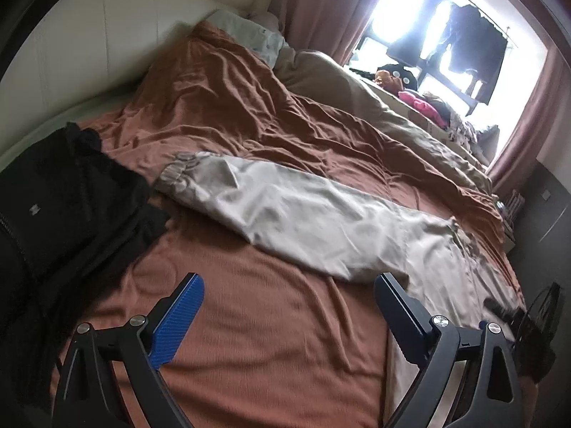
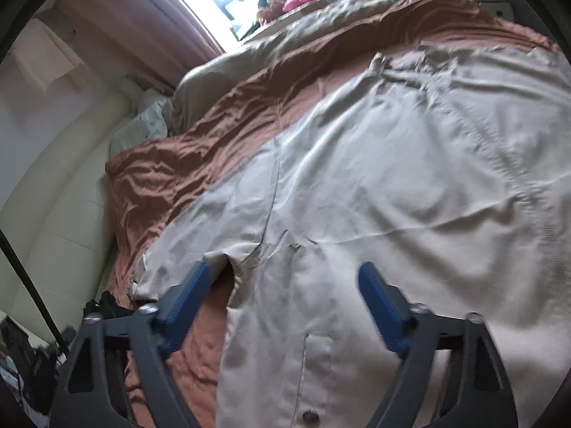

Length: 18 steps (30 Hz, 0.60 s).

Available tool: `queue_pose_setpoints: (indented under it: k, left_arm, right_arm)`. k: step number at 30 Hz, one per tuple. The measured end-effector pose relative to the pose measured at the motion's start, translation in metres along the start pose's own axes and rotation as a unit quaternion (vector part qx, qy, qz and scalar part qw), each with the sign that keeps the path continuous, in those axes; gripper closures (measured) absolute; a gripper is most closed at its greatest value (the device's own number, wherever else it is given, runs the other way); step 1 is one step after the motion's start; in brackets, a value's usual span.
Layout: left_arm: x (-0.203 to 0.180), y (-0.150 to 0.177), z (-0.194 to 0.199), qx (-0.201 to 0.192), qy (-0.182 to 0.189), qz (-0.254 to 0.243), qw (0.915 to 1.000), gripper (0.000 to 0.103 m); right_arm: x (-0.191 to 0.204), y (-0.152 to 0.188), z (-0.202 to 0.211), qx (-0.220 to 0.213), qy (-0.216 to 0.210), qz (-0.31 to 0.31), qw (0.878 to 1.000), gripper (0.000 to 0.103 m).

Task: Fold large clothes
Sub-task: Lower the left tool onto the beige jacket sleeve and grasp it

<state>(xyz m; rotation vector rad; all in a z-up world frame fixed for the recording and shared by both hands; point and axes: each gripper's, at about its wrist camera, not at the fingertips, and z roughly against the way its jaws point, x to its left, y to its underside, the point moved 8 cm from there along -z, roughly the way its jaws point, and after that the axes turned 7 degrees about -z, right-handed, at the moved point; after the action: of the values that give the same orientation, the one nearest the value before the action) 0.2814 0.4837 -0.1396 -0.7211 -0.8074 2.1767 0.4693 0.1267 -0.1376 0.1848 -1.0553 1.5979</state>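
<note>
- Beige woven cloth, thin and matte: the jacket lies spread on the bed, running from centre left to lower right of the left wrist view. In the right wrist view it fills the centre and right of the frame.
- One sleeve stretches toward the left of the left view and ends in a gathered elastic cuff, near a pile of black clothes at the left edge.
- Handling, my judgement: light, limp, no stiffness; it will drape and sag from any pinch point. The surface looks a little smooth, so it may slide over the rust-brown cover. Not fragile.
- Left tool: spread wide, nothing between the pads; it hangs over bare bed cover, its right finger just beside the jacket's lower edge.
- Right tool: spread, though less wide; cloth lies under the gap near the armpit, but the pads do not press on it.
- Where to take hold, my judgement: thicker parts — cuff, shoulder seam, hem, or the front edge with buttons at bottom centre of the right view. A single layer mid-panel would likely bunch.
- Two pinches well apart should keep an edge straight while folding.
</note>
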Motion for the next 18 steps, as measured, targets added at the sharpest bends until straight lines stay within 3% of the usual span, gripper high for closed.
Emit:
queue_pose_setpoints:
  k: [4, 8, 15, 18]
  left_arm:
    - [0.003, -0.016, -0.039, 0.009, -0.017, -0.01, 0.9998, 0.007]
    - [0.014, -0.021, -0.075, 0.026, -0.016, 0.005, 0.9995, 0.014]
    - [0.044, -0.018, -0.133, 0.054, -0.033, 0.046, 0.9969, 0.017]
    - [0.057, -0.015, -0.158, 0.067, -0.042, 0.063, 0.9949, 0.026]
  right_arm:
    - [-0.002, -0.013, -0.041, 0.028, -0.015, -0.022, 0.999, 0.049]
    - [0.0, -0.021, -0.075, 0.048, -0.016, -0.025, 0.998, 0.059]
    - [0.01, -0.026, -0.128, 0.08, -0.038, -0.044, 0.995, 0.061]
    - [0.023, -0.034, -0.143, 0.087, -0.073, -0.056, 0.992, 0.068]
